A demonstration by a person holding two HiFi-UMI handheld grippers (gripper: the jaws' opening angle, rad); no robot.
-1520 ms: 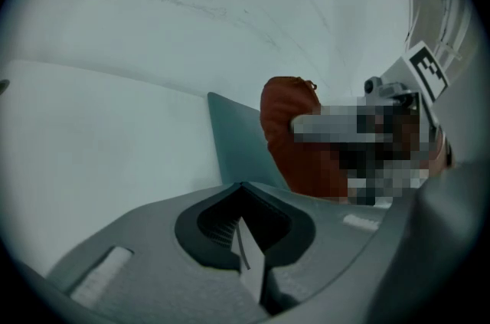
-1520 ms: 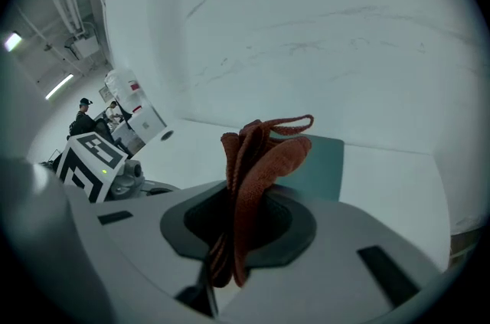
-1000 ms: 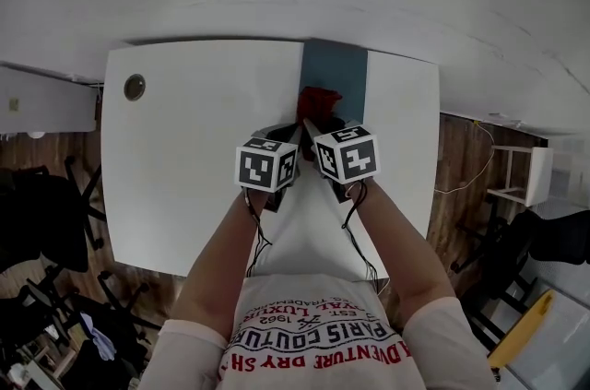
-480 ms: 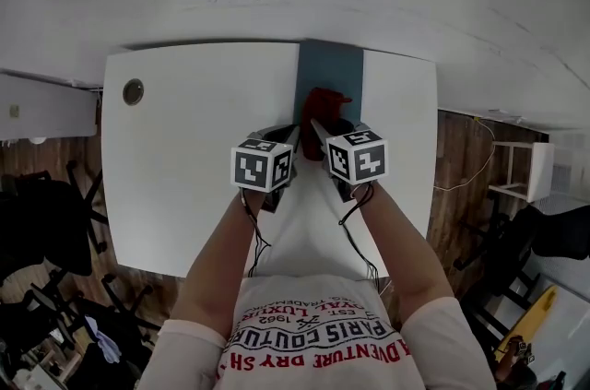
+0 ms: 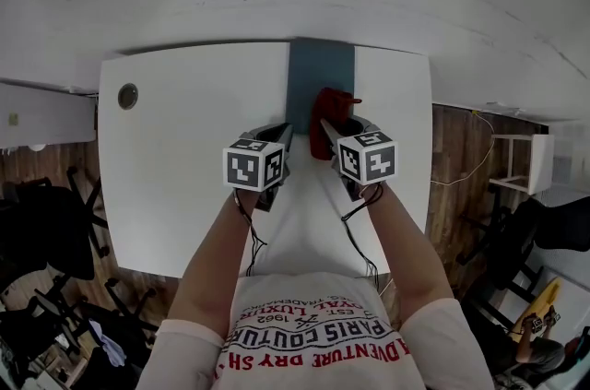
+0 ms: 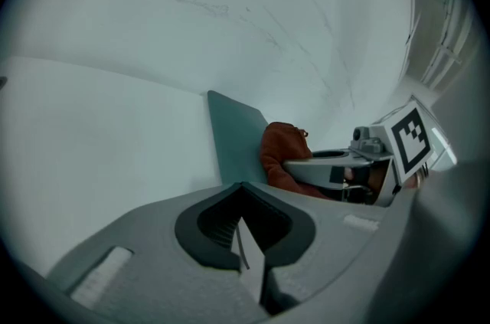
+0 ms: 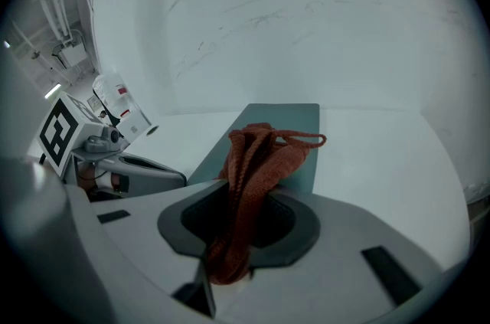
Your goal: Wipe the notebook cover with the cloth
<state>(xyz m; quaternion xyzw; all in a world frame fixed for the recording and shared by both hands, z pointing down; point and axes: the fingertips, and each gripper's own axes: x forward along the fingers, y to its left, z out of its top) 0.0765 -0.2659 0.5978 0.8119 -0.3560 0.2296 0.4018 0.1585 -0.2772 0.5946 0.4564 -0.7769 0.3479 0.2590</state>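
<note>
Has slid the red cloth (image 7: 256,154) a bit to the right over the blue-green notebook (image 5: 309,70) since a second ago. Squeezes it tight in the right gripper (image 7: 223,273). Holds the left gripper (image 6: 249,273) closed and empty, beside the notebook on the white table (image 5: 184,130).

In the head view, the left forearm (image 5: 218,248) and right forearm (image 5: 402,241) reach up from the bottom centre, side by side. The left gripper (image 5: 282,137), centre-left, has its jaws pressed together on nothing. The right gripper (image 5: 326,128), just beside it, clamps the red cloth (image 5: 332,105).
</note>
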